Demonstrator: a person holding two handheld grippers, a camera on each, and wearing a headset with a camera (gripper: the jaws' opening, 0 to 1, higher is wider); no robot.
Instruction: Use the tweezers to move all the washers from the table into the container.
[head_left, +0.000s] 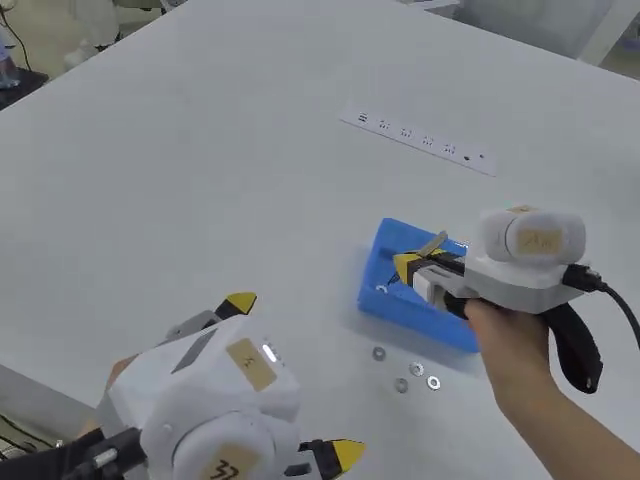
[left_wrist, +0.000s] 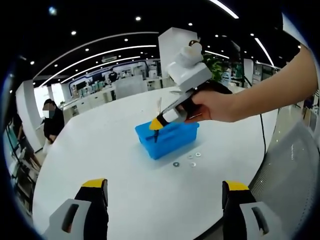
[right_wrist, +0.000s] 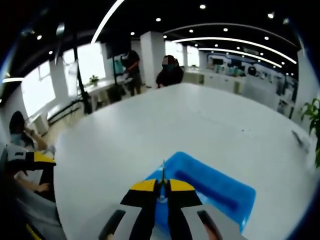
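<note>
Hovering over the blue container (head_left: 420, 320) (left_wrist: 172, 142) (right_wrist: 225, 187), the right gripper (head_left: 408, 265) (left_wrist: 156, 125) (right_wrist: 162, 186) is held in a hand (head_left: 510, 345) (left_wrist: 215, 106). Its jaws are clamped on the tweezers (head_left: 434, 244) (right_wrist: 163, 170), whose thin tip points down over the container. In the head view the container sits on the white counter (head_left: 200, 170) at about 4 o'clock from the middle. Four washers (head_left: 416, 370) (left_wrist: 175, 164) lie on the bare counter at 6 o'clock of the container, just beside its near wall and close together, outside it. Whether any washer lies inside the container cannot be told. The left gripper (head_left: 293, 378) (left_wrist: 164, 185) is at 7 o'clock in the head view, well apart from the container, its yellow-tipped jaws wide apart and holding nothing. A flush socket strip (head_left: 420, 140) lies at 12 o'clock of the container.
</note>
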